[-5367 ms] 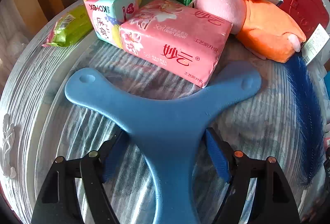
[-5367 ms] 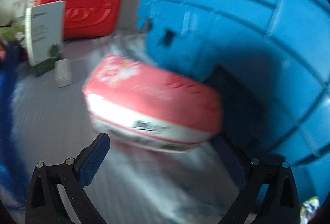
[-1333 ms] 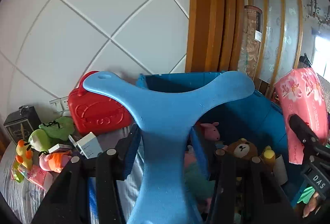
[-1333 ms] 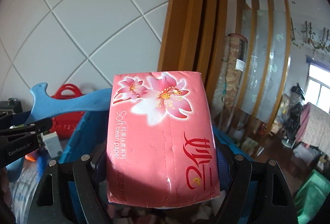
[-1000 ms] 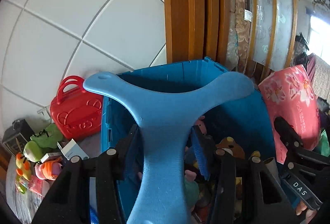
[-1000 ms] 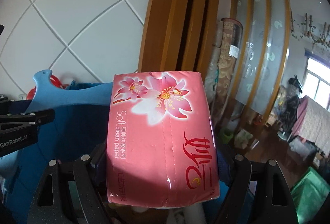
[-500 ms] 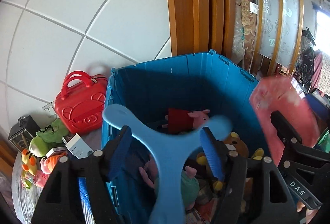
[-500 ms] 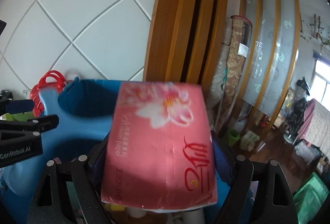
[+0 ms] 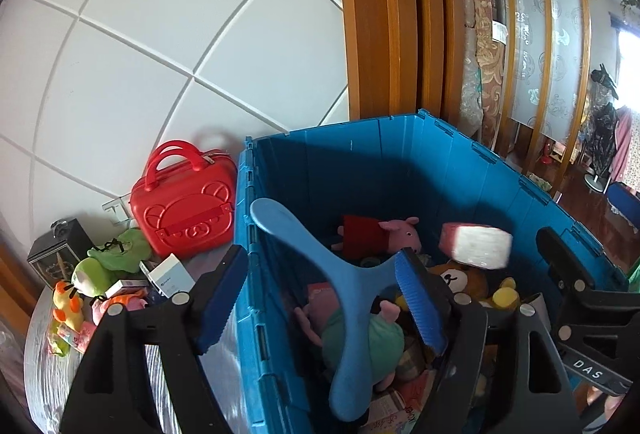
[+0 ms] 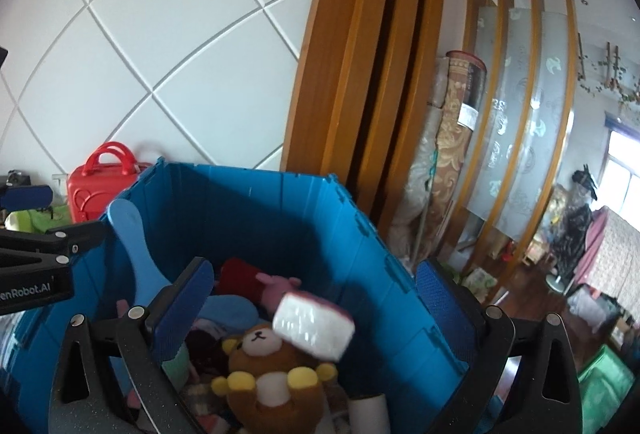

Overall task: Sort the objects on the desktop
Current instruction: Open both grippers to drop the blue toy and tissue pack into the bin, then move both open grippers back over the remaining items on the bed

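Two grippers hang over a big blue plastic crate, both with jaws spread and nothing pressed between the pads. At the far left of the left wrist view, a grey worktop carries a huddle of soft toys, small boxes and a red plastic case with handles that stands just beside the crate's wall. The left gripper has just been opening its jaws; the blue Y-shaped plastic piece sits loose between them, tilted, its stem down among the toys in the crate and its right arm close against the right pad; whether it touches I cannot tell. Further right, inside the crate, lie a pink pig toy in a red dress and a brown bear toy. The right gripper has also just been opening its jaws, now very wide. The pink pack of tissue paper shows blurred and free of the pads, just above the bear within the crate
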The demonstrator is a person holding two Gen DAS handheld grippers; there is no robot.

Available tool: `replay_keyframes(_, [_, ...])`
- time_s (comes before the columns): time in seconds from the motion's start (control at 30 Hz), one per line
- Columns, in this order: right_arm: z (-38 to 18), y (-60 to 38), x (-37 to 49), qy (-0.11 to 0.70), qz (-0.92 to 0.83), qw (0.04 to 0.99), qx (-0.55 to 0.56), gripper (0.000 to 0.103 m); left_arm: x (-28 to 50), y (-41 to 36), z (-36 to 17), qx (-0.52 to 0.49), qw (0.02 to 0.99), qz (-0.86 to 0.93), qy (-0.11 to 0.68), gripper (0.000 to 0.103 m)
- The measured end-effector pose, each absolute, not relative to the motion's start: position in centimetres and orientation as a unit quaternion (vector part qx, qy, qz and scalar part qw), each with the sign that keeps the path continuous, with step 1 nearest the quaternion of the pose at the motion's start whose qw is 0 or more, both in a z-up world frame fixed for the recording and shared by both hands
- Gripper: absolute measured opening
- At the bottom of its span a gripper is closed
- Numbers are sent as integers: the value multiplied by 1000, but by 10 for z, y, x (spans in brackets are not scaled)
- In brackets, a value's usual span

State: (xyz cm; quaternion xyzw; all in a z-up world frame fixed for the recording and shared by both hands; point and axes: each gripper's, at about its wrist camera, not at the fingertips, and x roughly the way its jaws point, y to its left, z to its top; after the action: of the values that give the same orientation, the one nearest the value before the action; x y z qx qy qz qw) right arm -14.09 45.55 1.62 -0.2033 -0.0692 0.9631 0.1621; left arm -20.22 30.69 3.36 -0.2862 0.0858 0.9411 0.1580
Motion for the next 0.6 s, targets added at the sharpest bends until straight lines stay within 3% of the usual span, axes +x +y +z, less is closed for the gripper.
replay_keyframes(0.6, [-16,400,-96,-87,958,137,-235,103,-130,227,12,-258,180,948,54,77])
